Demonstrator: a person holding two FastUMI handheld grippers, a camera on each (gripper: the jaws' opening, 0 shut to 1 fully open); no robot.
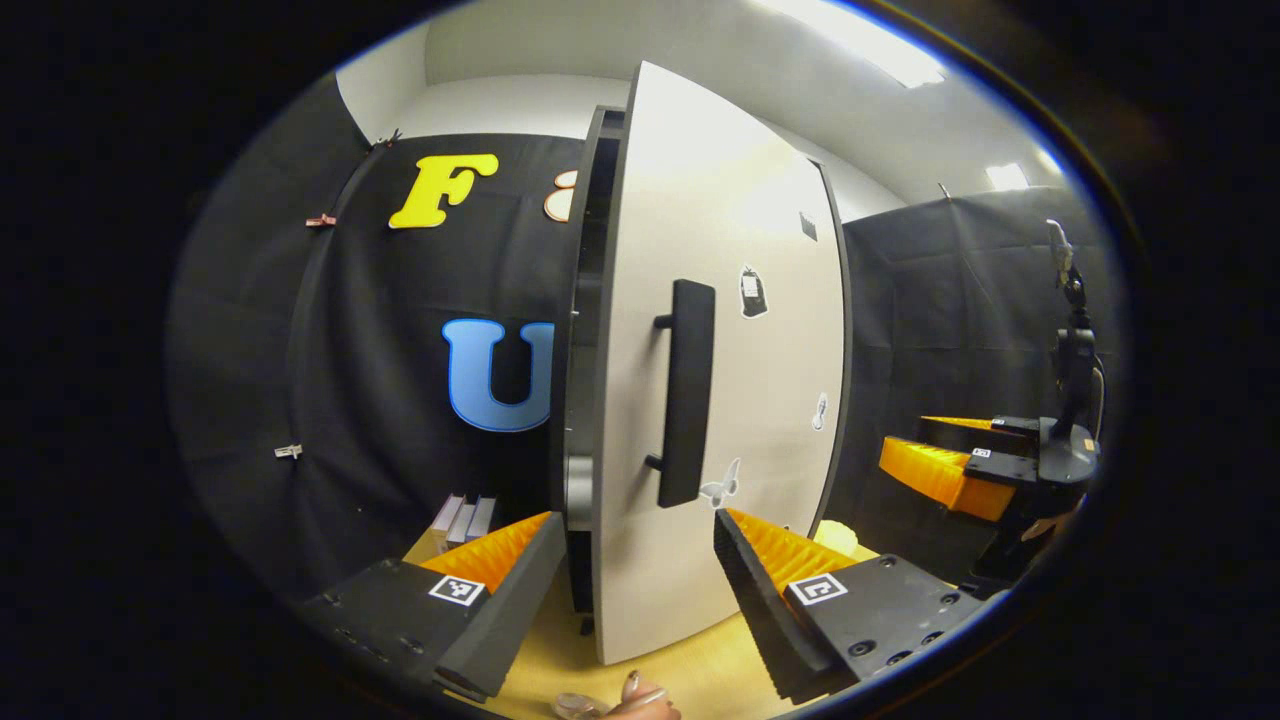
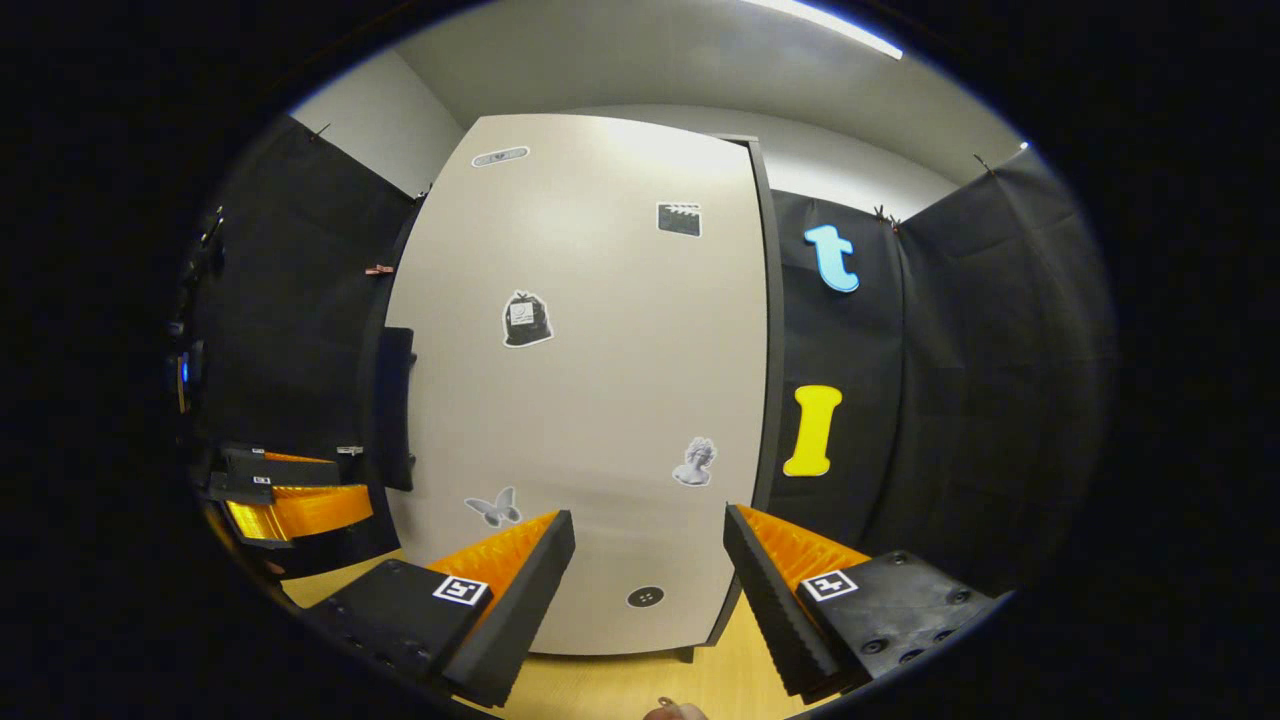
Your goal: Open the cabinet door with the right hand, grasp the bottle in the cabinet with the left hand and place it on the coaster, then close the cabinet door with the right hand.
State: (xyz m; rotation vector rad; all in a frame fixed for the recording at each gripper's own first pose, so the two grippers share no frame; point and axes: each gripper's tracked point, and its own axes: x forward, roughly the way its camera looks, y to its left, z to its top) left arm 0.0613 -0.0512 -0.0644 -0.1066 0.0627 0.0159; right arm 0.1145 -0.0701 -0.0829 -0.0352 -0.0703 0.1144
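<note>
Standing upright, cabinet door [image 1: 720, 350] ajar, handle [image 1: 687, 392] vertical.

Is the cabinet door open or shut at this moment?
Partly open. In the left gripper view the cabinet door stands swung out from the cabinet frame, with a dark gap along its handle side.

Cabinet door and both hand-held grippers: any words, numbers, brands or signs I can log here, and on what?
No readable words or numbers.
Cabinet door: picture stickers; the bag-shaped sticker carries print too small to read.
Left hand-held gripper and right hand-held gripper: square black-and-white marker tags, patterns only.
</note>
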